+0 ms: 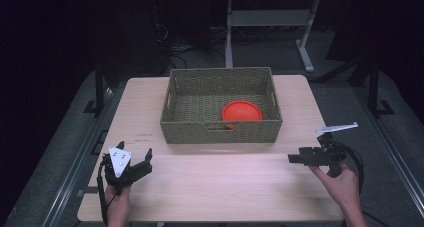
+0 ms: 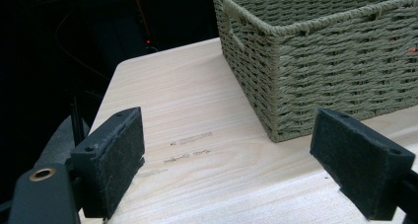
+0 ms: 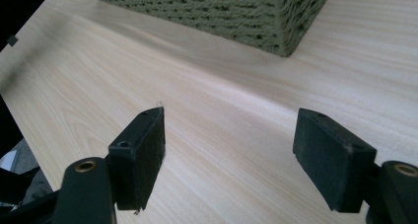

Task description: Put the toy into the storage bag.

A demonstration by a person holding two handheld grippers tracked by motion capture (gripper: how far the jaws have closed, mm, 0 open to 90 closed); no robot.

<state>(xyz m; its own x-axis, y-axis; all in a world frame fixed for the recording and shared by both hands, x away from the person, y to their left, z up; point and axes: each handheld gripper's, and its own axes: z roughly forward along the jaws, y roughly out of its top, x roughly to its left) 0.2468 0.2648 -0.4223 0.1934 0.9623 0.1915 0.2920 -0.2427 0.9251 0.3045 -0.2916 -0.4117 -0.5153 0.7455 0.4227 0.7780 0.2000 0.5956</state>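
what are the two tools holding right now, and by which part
Nothing. The left tool and the right tool both stand open over bare table, apart from the basket.

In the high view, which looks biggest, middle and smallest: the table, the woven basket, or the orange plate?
Largest to smallest, as they look in the high view:
1. table
2. woven basket
3. orange plate

The plate lies inside the basket, and the basket stands on the table, so nearness doesn't confuse this order.

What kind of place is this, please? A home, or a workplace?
Probably a lab or workshop set up for recording. A bare wooden table stands among dark metal frames, with cables on the floor and a desk frame behind.
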